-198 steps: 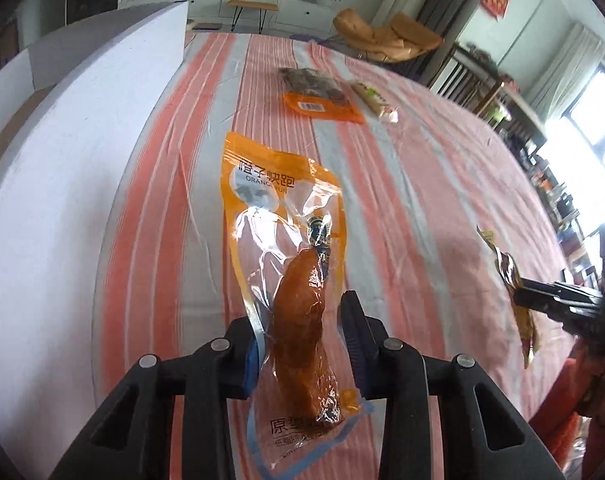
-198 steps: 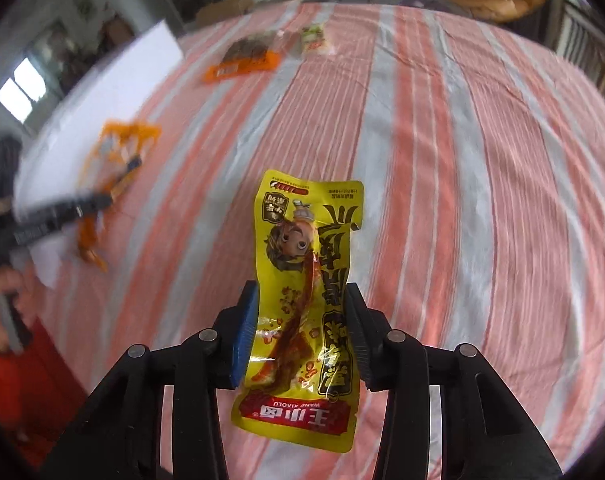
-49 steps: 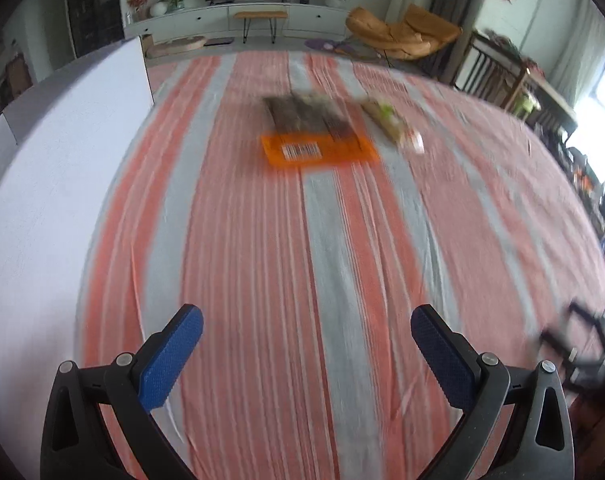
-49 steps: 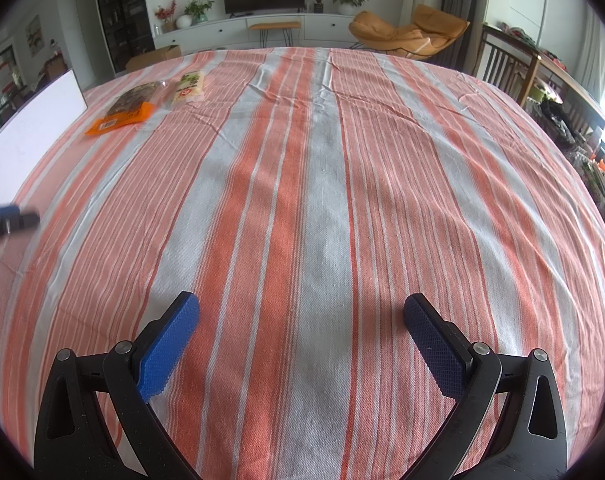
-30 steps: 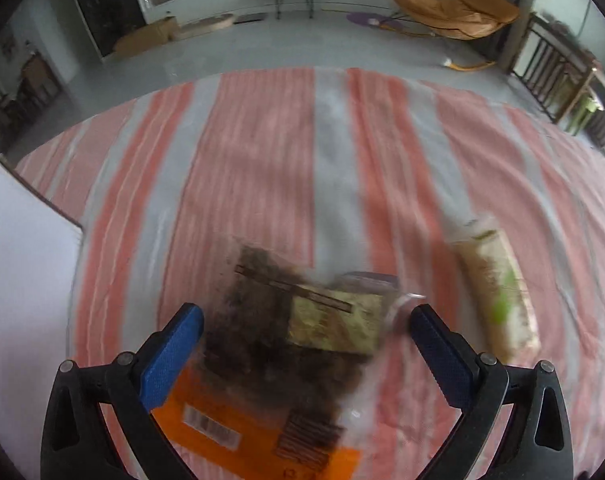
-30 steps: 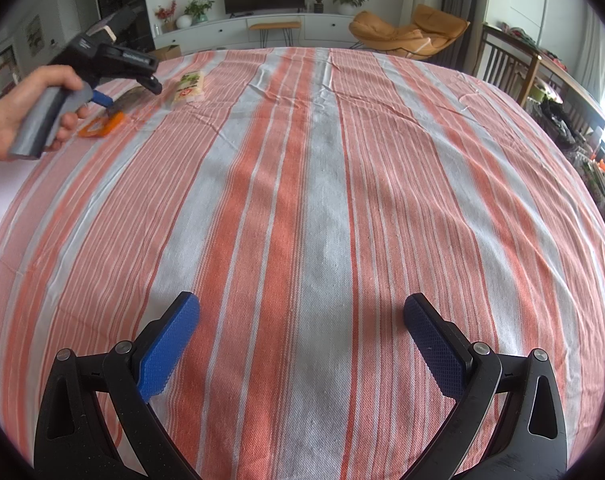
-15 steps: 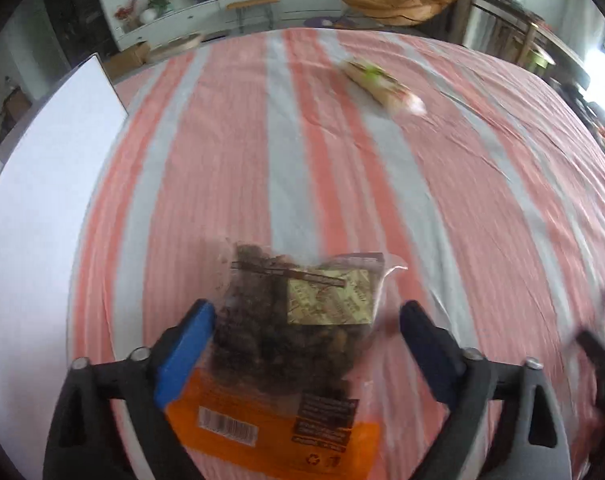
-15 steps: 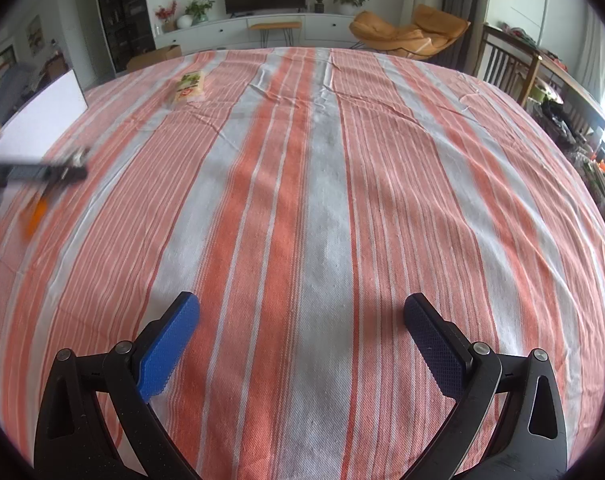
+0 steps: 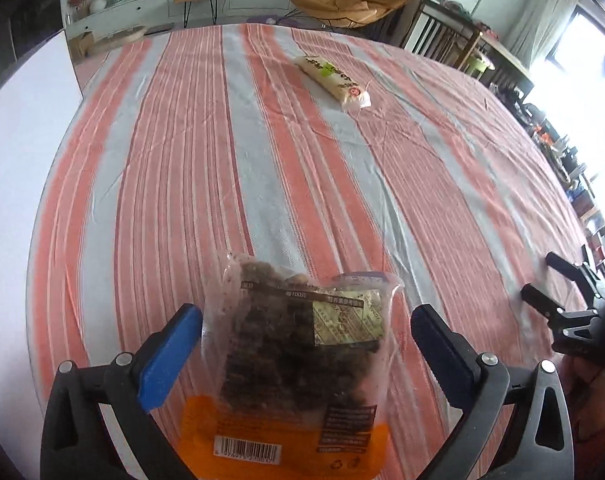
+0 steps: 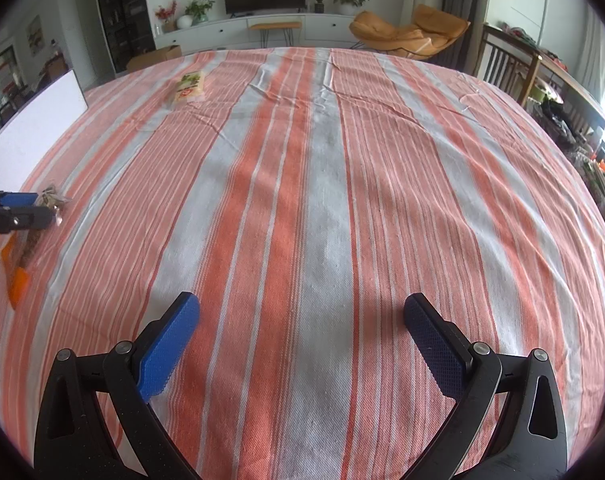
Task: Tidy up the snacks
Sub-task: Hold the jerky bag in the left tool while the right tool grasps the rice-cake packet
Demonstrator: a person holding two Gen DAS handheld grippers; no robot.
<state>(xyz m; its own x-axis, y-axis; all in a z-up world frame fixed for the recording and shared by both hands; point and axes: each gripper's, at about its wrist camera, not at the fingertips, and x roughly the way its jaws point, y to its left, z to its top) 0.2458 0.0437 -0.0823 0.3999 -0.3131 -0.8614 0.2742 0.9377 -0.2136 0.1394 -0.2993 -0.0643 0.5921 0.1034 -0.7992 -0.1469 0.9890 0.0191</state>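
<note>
Striped tablecloth (image 10: 322,184) mostly bare, left gripper (image 9: 306,344) wide around dark snack bag (image 9: 298,360), right gripper (image 10: 302,340) wide, empty.

Between my matt blue textured pads (image 9: 170,354): snack bag (image 9: 298,364), glossy clear plastic. Tablecloth (image 9: 262,168): woven cloth, matt. Far packet (image 9: 334,78): shiny plastic.

The dark snack bag (image 9: 298,364) bears "100" on its band and an unreadable barcode number

two snack packs (image 9: 298,364) – two grippers (image 9: 306,344)
</note>
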